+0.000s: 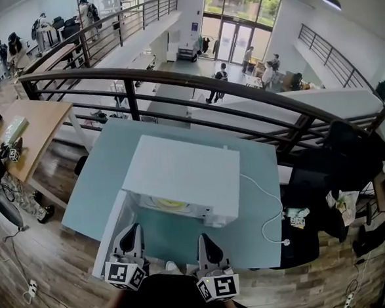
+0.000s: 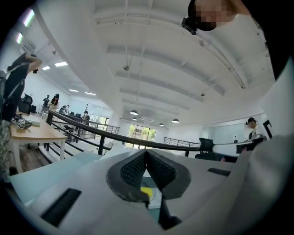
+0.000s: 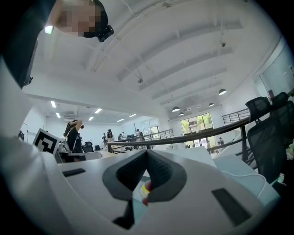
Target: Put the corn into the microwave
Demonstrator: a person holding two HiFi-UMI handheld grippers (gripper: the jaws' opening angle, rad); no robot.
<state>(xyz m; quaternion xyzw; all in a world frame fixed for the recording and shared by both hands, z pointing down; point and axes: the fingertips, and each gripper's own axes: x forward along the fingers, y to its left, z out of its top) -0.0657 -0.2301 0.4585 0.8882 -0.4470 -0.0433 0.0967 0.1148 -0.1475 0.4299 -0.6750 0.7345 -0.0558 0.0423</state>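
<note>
A white microwave (image 1: 184, 170) stands on a pale blue-green table (image 1: 108, 169), its door (image 1: 113, 223) swung open to the left. Inside it lies something yellow, the corn (image 1: 171, 203), on a pale plate. My left gripper (image 1: 131, 232) and right gripper (image 1: 208, 240) hang side by side in front of the microwave, close to my body and apart from it. Both are shut with nothing between the jaws. In the left gripper view the left gripper (image 2: 146, 156) has its pads pressed together, with a yellow spot (image 2: 146, 192) below them. The right gripper (image 3: 147, 156) looks the same in its own view.
A white cable (image 1: 269, 200) runs from the microwave to a plug near the table's right front edge. A dark railing (image 1: 174, 75) runs behind the table. A wooden desk (image 1: 33, 131) stands to the left and black chairs (image 1: 341, 159) to the right.
</note>
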